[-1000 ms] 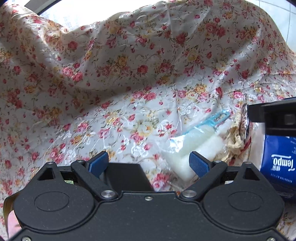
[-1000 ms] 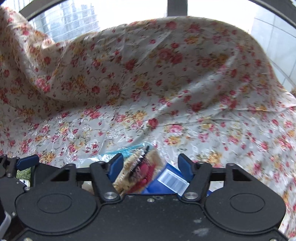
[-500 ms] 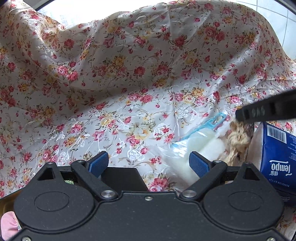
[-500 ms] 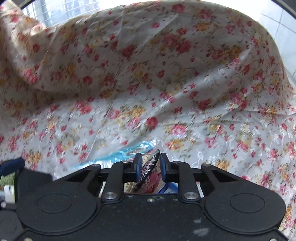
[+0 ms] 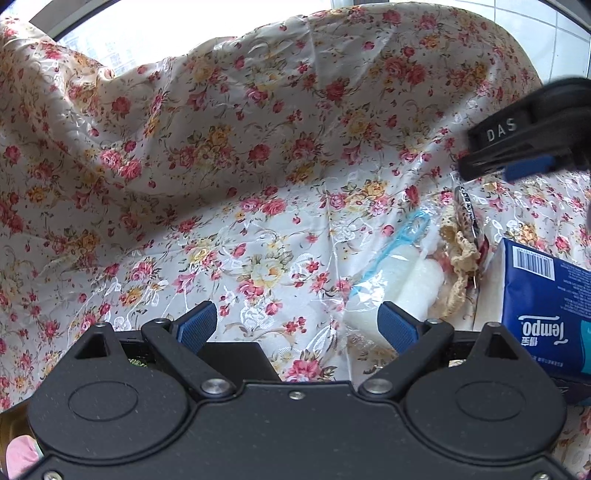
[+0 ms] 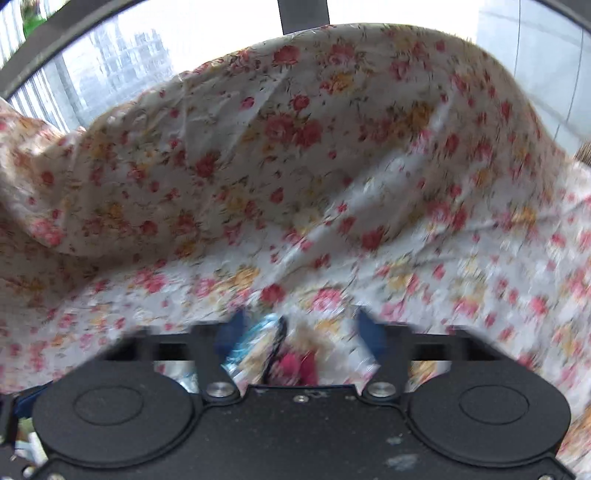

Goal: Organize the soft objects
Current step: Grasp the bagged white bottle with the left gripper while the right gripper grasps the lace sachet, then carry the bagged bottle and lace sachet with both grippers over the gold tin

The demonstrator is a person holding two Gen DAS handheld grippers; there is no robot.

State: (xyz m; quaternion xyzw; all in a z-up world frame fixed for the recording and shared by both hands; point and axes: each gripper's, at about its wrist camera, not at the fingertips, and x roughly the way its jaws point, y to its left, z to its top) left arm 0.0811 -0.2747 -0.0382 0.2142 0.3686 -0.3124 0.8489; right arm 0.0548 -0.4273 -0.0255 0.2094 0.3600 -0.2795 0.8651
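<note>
On the floral cloth (image 5: pixel 229 184) lie a white roll in clear plastic with a blue strip (image 5: pixel 395 273), a packaged beige lace item (image 5: pixel 461 251) and a blue Tempo tissue pack (image 5: pixel 546 302), all at the right of the left wrist view. My left gripper (image 5: pixel 297 326) is open and empty, just short of the white roll. My right gripper (image 6: pixel 299 332) is open above the packaged lace item (image 6: pixel 291 354); its view is blurred. It also shows in the left wrist view (image 5: pixel 517 147), lifted above the lace package.
The floral cloth rises in a tall fold behind the objects (image 6: pixel 295 147). Windows and a dark frame (image 6: pixel 303 14) stand beyond it. A pink thing (image 5: pixel 18 454) shows at the lower left edge.
My right gripper was shut on the lace package half a second ago; its jaws have now opened and it has risen. The left gripper has stayed put.
</note>
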